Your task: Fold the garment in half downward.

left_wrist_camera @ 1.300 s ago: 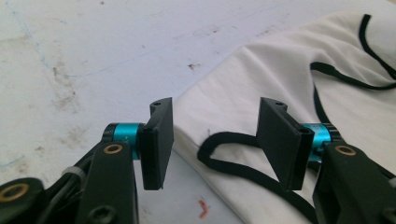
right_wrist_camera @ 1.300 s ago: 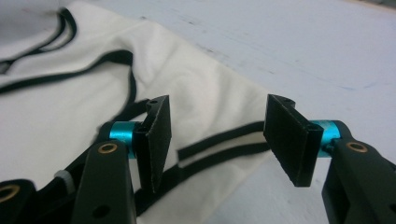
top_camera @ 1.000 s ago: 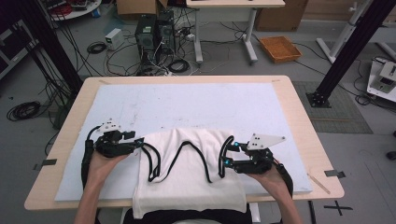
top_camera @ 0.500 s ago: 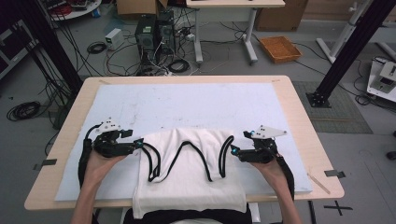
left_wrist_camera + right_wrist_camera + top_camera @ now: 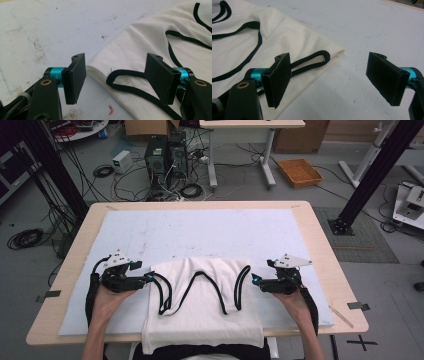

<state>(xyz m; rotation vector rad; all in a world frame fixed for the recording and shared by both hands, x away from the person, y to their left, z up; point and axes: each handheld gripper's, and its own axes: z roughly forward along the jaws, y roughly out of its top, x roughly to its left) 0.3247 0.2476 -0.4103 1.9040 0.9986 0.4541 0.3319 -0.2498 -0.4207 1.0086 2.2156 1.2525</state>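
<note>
High view sat above the person's edge of the table (image 5: 320, 227), looking forward and down, whole top plus floor beyond in frame. Each gripper view rode low and close, looking along its own tongs at the mat. All three shared the white garment (image 5: 202, 312) (image 5: 140, 50) (image 5: 287, 42): left view caught its left folded corner, right view its right.
</note>
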